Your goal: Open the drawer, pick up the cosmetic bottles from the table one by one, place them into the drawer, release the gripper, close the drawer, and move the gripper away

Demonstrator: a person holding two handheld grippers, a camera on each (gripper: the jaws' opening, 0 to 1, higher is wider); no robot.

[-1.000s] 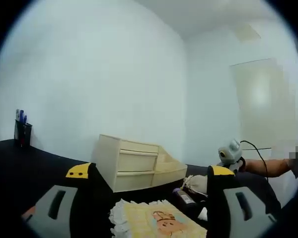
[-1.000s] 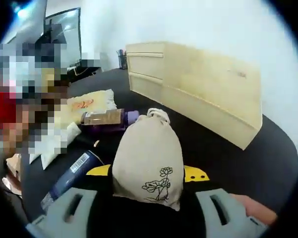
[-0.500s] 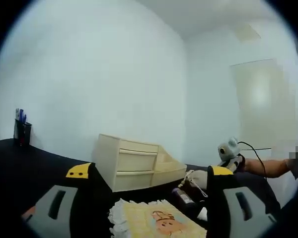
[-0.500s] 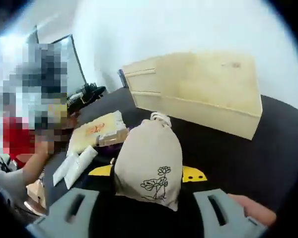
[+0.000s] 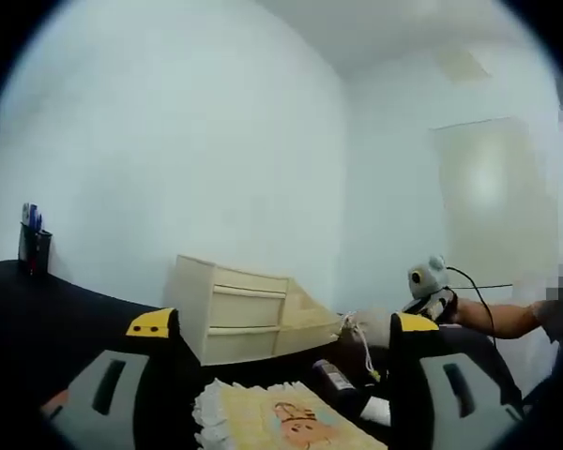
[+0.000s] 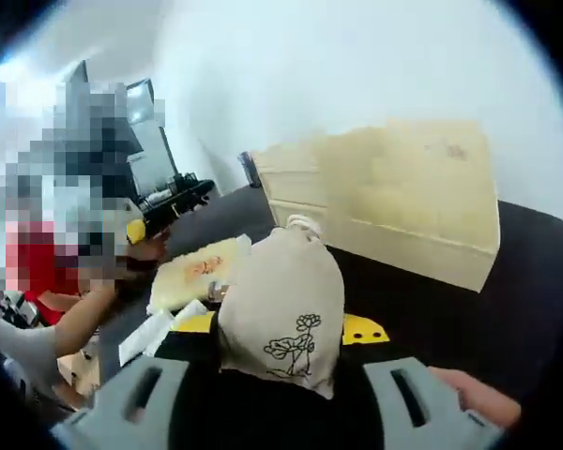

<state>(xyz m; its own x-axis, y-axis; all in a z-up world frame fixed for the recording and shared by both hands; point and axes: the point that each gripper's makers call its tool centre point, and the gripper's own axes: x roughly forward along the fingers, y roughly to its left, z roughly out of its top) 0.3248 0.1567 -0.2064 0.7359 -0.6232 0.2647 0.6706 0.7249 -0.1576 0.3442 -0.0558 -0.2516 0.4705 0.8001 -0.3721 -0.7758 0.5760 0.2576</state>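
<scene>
Beige drawstring pouch carried toward closed drawer unit

Right gripper [image 6: 272, 328] clenched on beige cloth drawstring pouch with lotus print [image 6: 280, 300], lifted off black table [image 6: 525, 262]; pale wooden drawer unit [image 6: 394, 197] at 1 o'clock, drawers shut. Left gripper [image 5: 272, 323] released, empty, idle above yellow lace-edged cloth [image 5: 272, 422]; dark cosmetic bottle [image 5: 333, 377] on table at 5 o'clock.

Black table top [image 5: 47, 309] carries a pen holder [image 5: 28, 246] with blue pens at its far left edge, against the white wall [image 5: 169, 141]; a frilled yellow cloth [image 5: 272, 422] with an orange print lies flat at the near edge; in the right gripper view the same cloth [image 6: 202, 272] lies beside white sachets [image 6: 155, 328]; a dark monitor [image 6: 141, 141] stands behind.
</scene>
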